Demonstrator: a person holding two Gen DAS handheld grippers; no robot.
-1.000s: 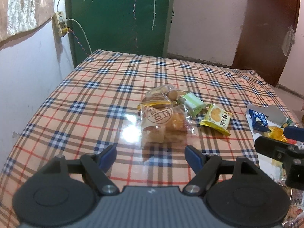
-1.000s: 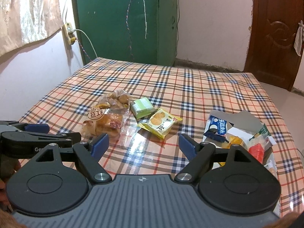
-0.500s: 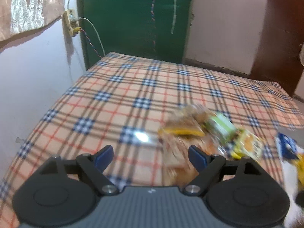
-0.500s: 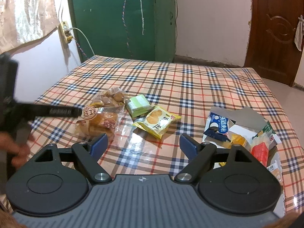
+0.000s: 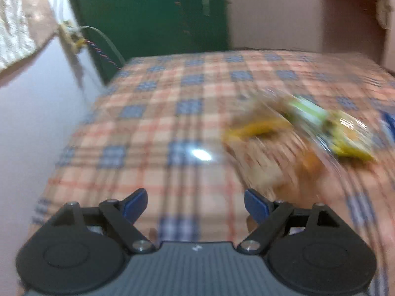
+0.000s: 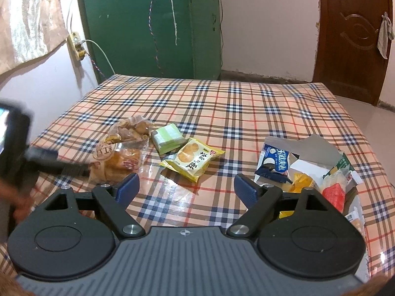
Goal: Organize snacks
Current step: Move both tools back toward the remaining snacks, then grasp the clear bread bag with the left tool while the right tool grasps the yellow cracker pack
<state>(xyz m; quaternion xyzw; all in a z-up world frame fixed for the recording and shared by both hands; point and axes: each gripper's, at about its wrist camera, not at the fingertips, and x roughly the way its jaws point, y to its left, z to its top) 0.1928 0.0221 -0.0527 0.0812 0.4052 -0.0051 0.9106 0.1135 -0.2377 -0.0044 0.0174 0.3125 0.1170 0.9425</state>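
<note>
A clear bag of small breads [image 6: 121, 153] lies on the plaid table [image 6: 222, 113], with a green packet [image 6: 167, 138] and a yellow cracker packet [image 6: 192, 159] to its right. My left gripper [image 6: 70, 164] comes in from the left, its fingers touching or nearly touching the bag's near left edge. In the blurred left wrist view this gripper [image 5: 196, 203] is open over bare cloth, with the bread bag [image 5: 266, 162] just past its right fingertip [image 5: 256, 204]. My right gripper [image 6: 187, 188] is open and empty, short of the yellow packet.
An open cardboard box [image 6: 318, 145] with several snack packets, a blue one [image 6: 274, 162] on top, stands at the right of the table. A pale wall [image 6: 49, 88] runs along the left edge, and a green cabinet [image 6: 153, 24] and a brown door [image 6: 355, 39] stand behind.
The left gripper has dropped and swung left, so the snacks slid to the right of its now blurred view; its jaws stand a little wider. The right gripper has barely moved.
</note>
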